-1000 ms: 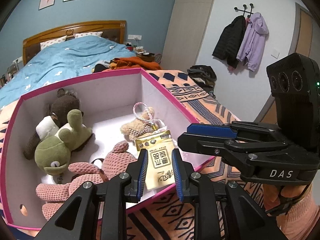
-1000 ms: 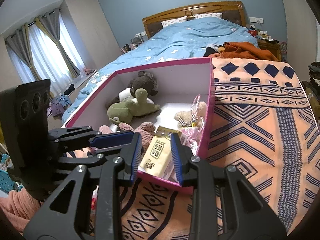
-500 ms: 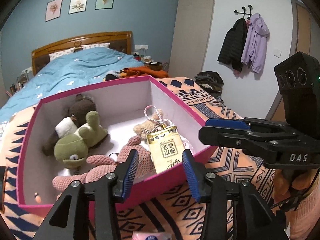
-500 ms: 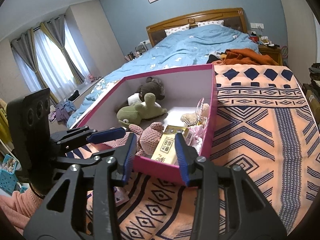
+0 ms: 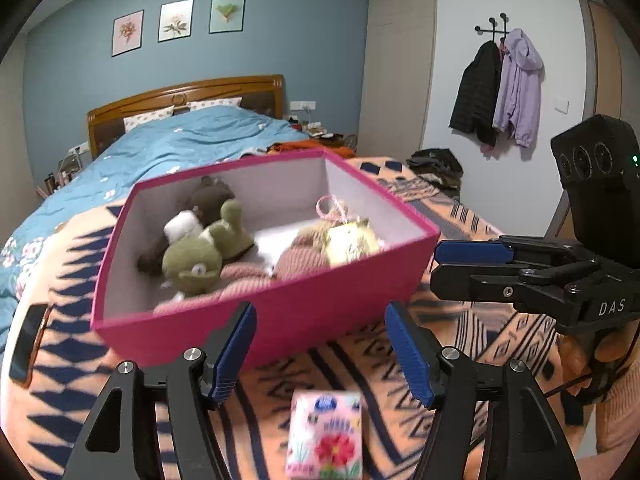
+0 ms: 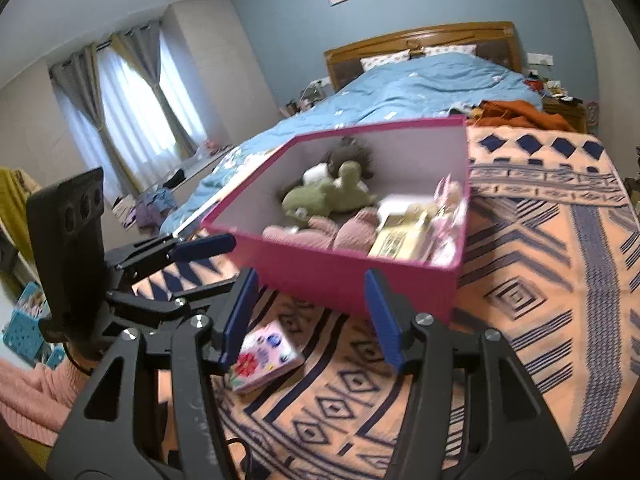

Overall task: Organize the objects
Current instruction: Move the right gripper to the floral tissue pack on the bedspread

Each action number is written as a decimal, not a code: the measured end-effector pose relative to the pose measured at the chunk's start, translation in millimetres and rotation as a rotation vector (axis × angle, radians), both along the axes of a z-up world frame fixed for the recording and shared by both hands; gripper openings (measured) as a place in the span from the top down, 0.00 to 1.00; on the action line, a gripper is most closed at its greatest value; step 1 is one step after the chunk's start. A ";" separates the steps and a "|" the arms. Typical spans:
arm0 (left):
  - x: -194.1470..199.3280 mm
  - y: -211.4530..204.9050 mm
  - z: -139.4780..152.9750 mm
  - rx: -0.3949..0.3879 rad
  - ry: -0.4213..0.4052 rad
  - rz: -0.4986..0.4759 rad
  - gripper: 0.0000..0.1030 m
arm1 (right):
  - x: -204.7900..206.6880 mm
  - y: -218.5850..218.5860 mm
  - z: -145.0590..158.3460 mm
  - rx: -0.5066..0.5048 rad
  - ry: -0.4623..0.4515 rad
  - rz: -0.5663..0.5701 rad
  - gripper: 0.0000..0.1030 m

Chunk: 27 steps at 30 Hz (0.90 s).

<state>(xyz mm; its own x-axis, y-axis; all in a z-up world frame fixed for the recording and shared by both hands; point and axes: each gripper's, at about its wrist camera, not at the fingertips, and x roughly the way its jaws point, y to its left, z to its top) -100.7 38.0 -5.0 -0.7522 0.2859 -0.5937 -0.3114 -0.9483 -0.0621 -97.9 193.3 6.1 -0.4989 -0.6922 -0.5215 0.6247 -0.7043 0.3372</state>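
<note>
A pink box (image 5: 280,320) (image 6: 352,276) stands on the patterned blanket. It holds a green frog plush (image 5: 200,258) (image 6: 320,196), a brown bear (image 5: 208,196), a pink knitted plush (image 5: 296,260) (image 6: 316,236), a small beige bear with a pink loop (image 5: 328,216) and a yellow packet (image 5: 350,240) (image 6: 396,236). A pink tissue pack (image 5: 325,436) (image 6: 264,356) lies on the blanket in front of the box. My left gripper (image 5: 322,354) is open and empty above the tissue pack. My right gripper (image 6: 310,318) is open and empty, in front of the box.
A dark phone (image 5: 28,340) lies on the blanket left of the box. A bed with a blue quilt (image 5: 180,144) lies behind. Coats (image 5: 496,92) hang on the right wall. Blue baskets (image 6: 24,328) sit on the floor at left.
Both grippers have pulled back from the box and opened wide. The yellow packet, earlier between the left fingers, now lies in the box. The tissue pack has come into view.
</note>
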 end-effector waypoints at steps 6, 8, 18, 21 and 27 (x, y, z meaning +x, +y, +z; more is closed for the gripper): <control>15.7 -8.5 -25.2 0.022 -0.079 0.017 0.33 | 3.2 -17.0 -31.5 0.014 -0.085 0.042 0.44; 21.5 -13.0 -34.4 0.029 -0.107 0.023 0.33 | 4.3 -25.1 -41.5 0.028 -0.112 0.067 0.44; 47.2 -15.0 -64.0 0.046 -0.195 0.044 0.34 | -3.3 -58.8 -77.2 0.083 -0.205 0.124 0.44; 51.3 -16.9 -71.2 0.065 -0.224 0.045 0.34 | -9.3 -66.5 -85.6 0.094 -0.229 0.128 0.44; 51.8 -21.9 -76.9 0.126 -0.262 0.033 0.37 | -15.4 -76.3 -91.1 0.097 -0.247 0.135 0.44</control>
<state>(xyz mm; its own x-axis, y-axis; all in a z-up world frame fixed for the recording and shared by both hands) -48.9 16.1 -81.9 -0.5877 0.3479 -0.7304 -0.2384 -0.9372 -0.2546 -113.3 117.0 -85.0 -0.2559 -0.6846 -0.6825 0.6221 -0.6570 0.4258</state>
